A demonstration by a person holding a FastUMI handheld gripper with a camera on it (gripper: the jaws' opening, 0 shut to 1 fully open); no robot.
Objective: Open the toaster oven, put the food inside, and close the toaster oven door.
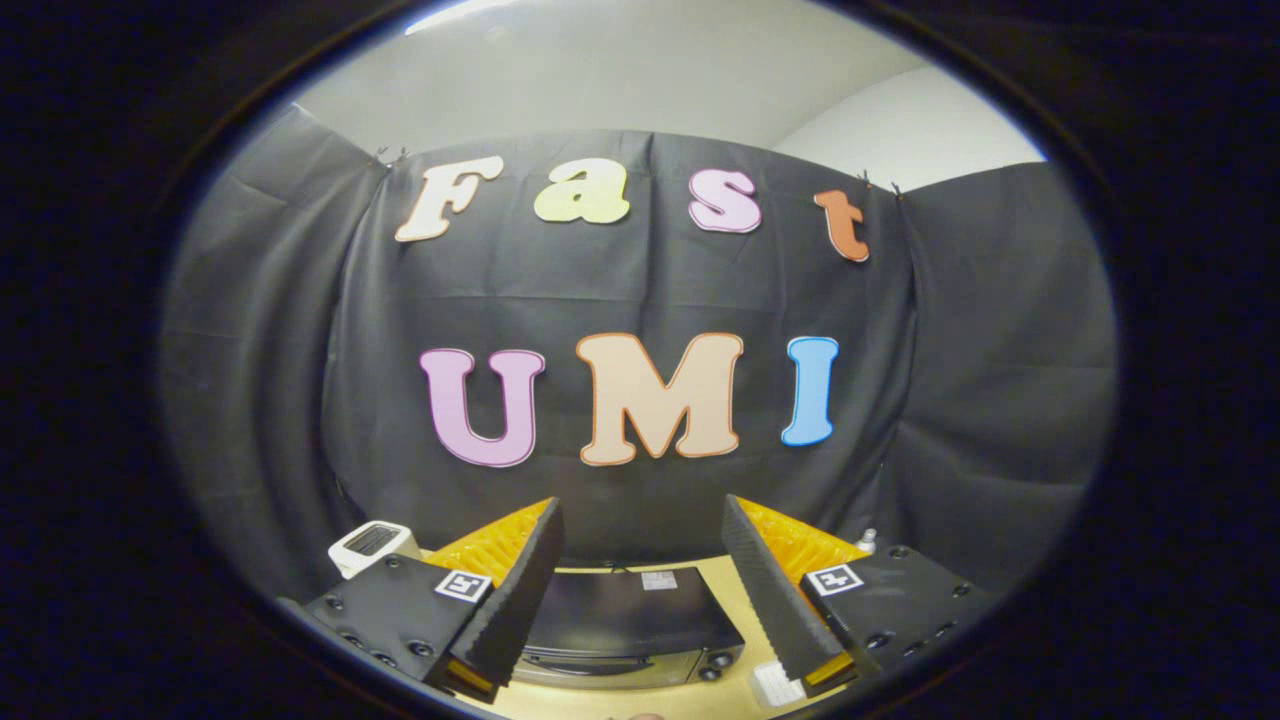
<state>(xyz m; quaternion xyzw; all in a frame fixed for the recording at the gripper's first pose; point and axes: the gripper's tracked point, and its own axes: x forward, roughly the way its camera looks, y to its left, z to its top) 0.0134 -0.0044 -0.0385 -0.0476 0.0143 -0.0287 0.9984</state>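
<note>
A dark toaster oven (625,620) stands on the light wooden table (735,690), seen from above. Its flat top and the upper strip of its front, with a handle and knobs at the right, lie between and below my fingers. My gripper (640,590) hovers high above it, open, nothing between the fingers. The door looks shut. I cannot make out the food.
A small white appliance with a slotted top (368,545) stands at the back left of the table, beyond the left finger. A small white object (776,686) lies on the table by the right finger's tip. The booth's black cloth wall hangs close behind the oven.
</note>
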